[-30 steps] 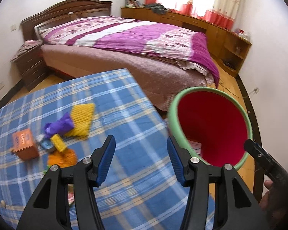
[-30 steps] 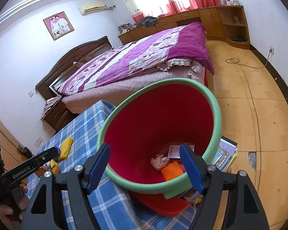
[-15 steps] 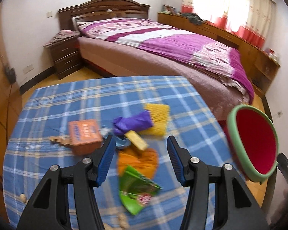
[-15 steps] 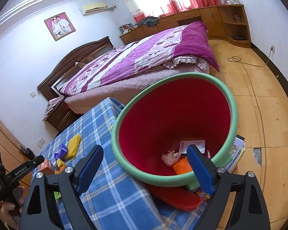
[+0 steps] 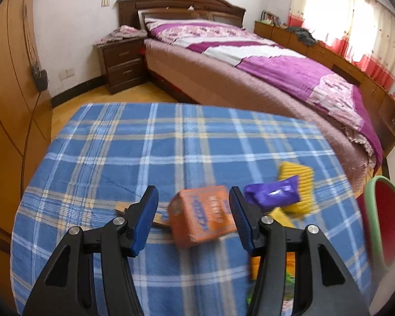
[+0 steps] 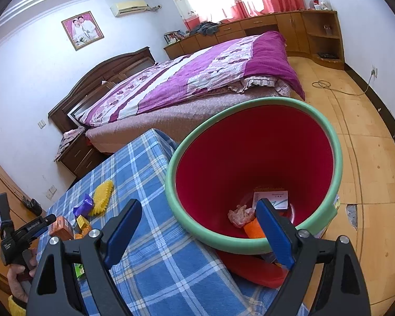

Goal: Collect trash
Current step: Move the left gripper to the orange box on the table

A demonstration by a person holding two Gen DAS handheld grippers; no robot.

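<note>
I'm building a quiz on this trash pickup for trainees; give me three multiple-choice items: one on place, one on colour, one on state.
1. Where is the orange box?
A. in the bin
B. on the plaid cloth
C. on the bed

2. What colour is the inside of the bin?
A. red
B. blue
C. white

3. The left tool is:
A. clamped on the box
B. open, empty
C. inside the bin

Answers:
1 B, it sits on the cloth.
2 A, red walls under a green rim.
3 B, gaps show beside both pads.
</note>
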